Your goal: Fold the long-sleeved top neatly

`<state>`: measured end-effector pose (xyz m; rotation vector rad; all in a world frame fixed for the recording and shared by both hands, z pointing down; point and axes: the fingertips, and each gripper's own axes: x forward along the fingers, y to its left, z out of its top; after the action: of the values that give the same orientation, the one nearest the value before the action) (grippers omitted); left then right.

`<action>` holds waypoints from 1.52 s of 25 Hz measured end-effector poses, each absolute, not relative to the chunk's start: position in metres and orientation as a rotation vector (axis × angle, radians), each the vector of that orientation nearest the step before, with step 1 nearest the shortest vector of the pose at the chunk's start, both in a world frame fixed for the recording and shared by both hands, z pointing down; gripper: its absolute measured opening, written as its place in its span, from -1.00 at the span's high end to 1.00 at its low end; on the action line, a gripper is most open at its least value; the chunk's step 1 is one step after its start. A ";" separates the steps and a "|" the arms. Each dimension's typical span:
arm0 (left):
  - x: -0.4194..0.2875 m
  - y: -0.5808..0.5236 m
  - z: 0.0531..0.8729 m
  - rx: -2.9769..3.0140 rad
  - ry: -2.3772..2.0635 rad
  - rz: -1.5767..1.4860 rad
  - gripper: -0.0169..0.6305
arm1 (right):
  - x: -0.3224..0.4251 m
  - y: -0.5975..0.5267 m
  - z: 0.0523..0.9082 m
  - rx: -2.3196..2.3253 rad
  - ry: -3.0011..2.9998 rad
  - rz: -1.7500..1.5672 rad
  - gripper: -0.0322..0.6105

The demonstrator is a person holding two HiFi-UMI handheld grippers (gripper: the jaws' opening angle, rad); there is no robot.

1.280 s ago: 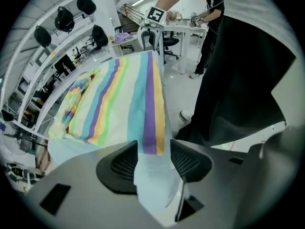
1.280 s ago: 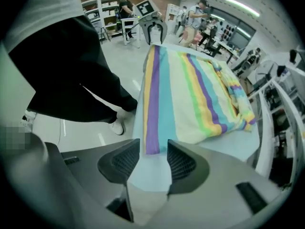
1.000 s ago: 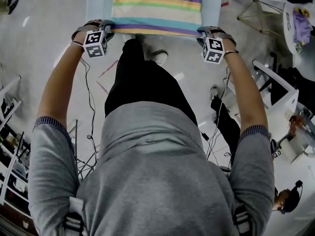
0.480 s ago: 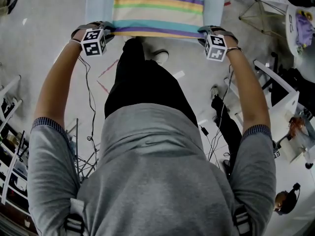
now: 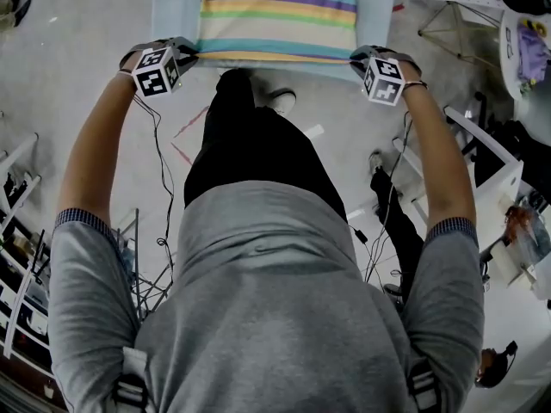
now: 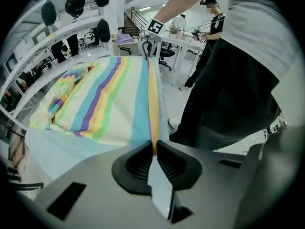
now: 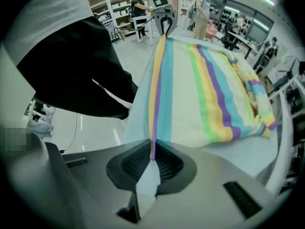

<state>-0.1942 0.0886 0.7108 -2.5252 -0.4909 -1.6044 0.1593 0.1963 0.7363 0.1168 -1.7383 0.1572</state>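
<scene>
Your striped long-sleeved top [image 5: 275, 15] is soft, matt cloth, lying smooth near the hem and rumpled at the far end. The pale blue fabric [image 5: 172, 7] flanking its stripes looks equally dull. Your left gripper [image 6: 153, 146] and right gripper [image 7: 152, 151] have smooth matt grey plastic bodies and ribbed black rubbery pads. Their jaws have just been closing and now pinch the hem. The light grey floor [image 5: 77, 50] is polished and faintly glossy.

Teal, purple, yellow, green and cream stripes on the top [image 5: 277, 15]; pale blue surface [image 5: 172, 7].
</scene>
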 end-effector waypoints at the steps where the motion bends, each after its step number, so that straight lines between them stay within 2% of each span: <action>1: -0.195 0.087 0.706 -2.538 -0.480 -1.597 0.81 | 0.161 0.194 0.730 0.137 -1.749 0.167 0.78; 17: -0.202 0.095 0.605 -2.617 -0.341 -1.491 0.81 | 0.165 0.199 0.609 0.335 -1.874 0.178 0.79; 29: -0.227 0.177 0.595 -2.625 -0.403 -1.574 0.81 | 0.141 0.271 0.595 0.278 -1.911 0.243 0.79; 38: -0.220 0.153 0.579 -2.617 -0.394 -1.626 0.81 | 0.149 0.252 0.580 0.281 -1.923 0.271 0.79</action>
<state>-0.2199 0.1531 0.5792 -2.6169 -0.3939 -1.6264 0.1488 0.2515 0.5797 0.2807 -1.9232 0.2709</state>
